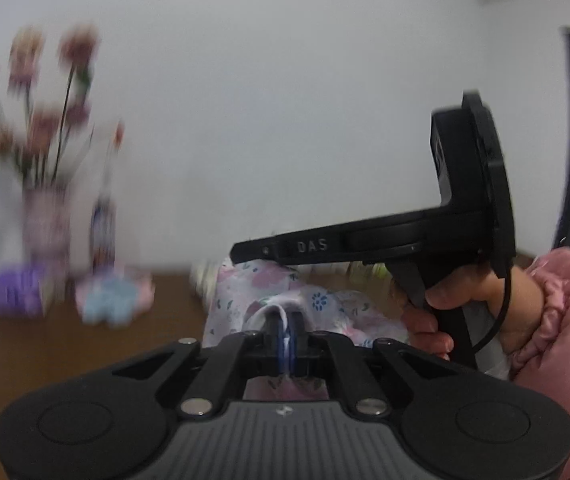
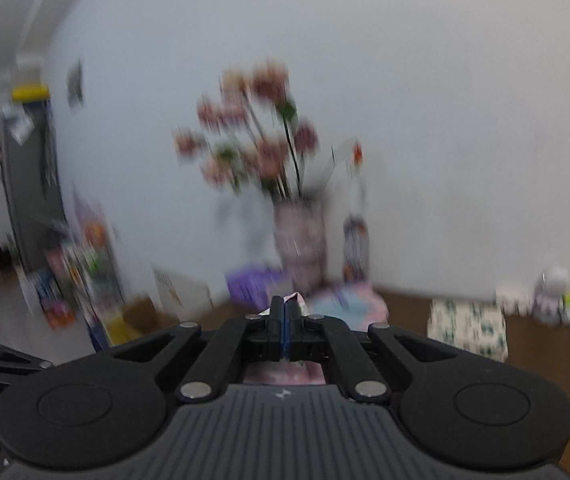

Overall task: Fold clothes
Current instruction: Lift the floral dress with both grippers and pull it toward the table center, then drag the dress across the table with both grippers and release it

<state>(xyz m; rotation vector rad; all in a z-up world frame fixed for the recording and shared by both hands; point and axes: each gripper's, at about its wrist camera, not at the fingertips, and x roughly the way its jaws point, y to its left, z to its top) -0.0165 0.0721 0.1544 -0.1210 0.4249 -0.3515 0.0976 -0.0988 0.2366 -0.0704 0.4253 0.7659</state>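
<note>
Your left gripper (image 1: 285, 330) has its jaws pressed together on a fold of the floral garment (image 1: 285, 300), white hem bunched between the pads; your right gripper (image 2: 284, 318) is likewise pinched shut on a corner of the same pink floral cloth, only a small tip of fabric showing past the jaws; that grip looks thin and could slip if you pull the cloth taut.

Garment hangs lifted between the two grippers, above the brown tabletop (image 1: 85, 344); both views are smeared with motion, so you are moving fast; a quick swing risks the cloth folding on itself unevenly or one corner tearing free.

Outward: in the left view your right hand (image 1: 445, 312) and its tool sit close beside the cloth; the two grippers could knock together if you bring the corners in carelessly.

Further back stand a vase of pink flowers (image 2: 299, 240), a purple box (image 1: 19, 292) and a pastel bundle (image 1: 111, 300); trailing fabric could catch and topple the vase; the patterned box (image 2: 469, 332) is well apart.
</note>
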